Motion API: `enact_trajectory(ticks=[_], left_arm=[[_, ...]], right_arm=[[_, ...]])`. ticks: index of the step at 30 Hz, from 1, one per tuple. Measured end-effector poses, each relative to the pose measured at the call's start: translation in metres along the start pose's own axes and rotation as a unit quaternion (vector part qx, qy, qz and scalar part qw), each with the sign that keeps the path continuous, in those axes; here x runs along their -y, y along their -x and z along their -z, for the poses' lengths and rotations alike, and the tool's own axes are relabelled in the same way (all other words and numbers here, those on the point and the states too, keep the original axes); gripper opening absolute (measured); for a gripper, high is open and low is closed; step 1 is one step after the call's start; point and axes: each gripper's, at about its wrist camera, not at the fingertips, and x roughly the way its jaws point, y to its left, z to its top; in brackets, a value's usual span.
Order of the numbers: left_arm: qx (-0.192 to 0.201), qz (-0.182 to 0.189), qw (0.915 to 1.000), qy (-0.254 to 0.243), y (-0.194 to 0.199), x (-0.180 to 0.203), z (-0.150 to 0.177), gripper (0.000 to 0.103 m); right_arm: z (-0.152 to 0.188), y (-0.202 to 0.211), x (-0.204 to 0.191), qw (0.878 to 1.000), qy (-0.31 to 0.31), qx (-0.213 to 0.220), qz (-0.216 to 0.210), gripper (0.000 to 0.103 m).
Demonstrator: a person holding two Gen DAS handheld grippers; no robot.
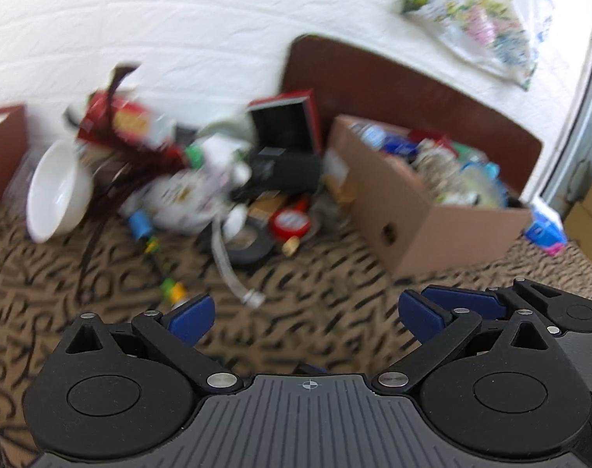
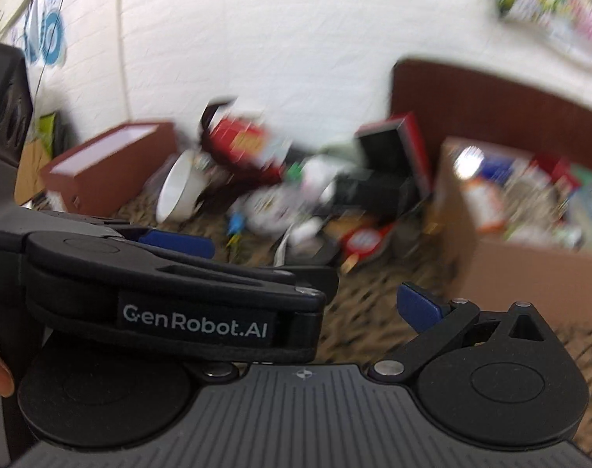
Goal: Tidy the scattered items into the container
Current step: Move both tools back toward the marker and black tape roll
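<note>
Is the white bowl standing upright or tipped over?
Tipped. The white bowl lies on its side on the patterned bedspread, its opening facing the camera, in both views.

Left tool (image 1: 305,312): matt black plastic links, bright metal pivot pins, smooth blue pads (image 1: 192,314), a ribbed grey plastic body. Right tool (image 2: 378,304): the same finish; its left finger is hidden behind the other tool's strap, matt black with white lettering. Floor covering (image 1: 315,304): rough tan cloth with a black pattern. Container (image 1: 432,218): plain brown cardboard, matt. Bowl (image 1: 58,195): glossy white, smooth, probably ceramic. Hose (image 1: 227,261): silvery, with a metal end fitting. Tape roll (image 1: 249,247): smooth black. Wall (image 1: 179,19): white, ribbed texture. Bag (image 1: 479,19): thin, shiny plastic with a flower print.
</note>
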Motion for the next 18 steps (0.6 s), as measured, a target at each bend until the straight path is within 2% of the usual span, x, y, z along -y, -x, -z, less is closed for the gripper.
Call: enact_trajectory(ticks=[3, 7, 12, 18], left_arm=[[-0.017, 0.007, 0.9997, 0.016, -0.005, -0.021, 0.012, 0.103], [-0.019, -0.006, 0.9997, 0.017, -0.013, -0.040, 0.016, 0.103], [-0.019, -0.016, 0.9993, 0.027, -0.025, -0.063, 0.013, 0.103], [-0.037, -0.021, 0.9975, 0.057, -0.046, -0.088, 0.004, 0.093]], right_arm=[[0.013, -0.015, -0.014, 1.000, 0.011, -0.010, 0.005, 0.103], [0.021, -0.029, -0.023, 0.998, 0.046, -0.013, 0.042, 0.103], [0.021, -0.047, -0.015, 0.998, 0.027, -0.018, 0.058, 0.102], [0.018, -0.069, -0.011, 0.997, 0.028, -0.020, 0.063, 0.099]])
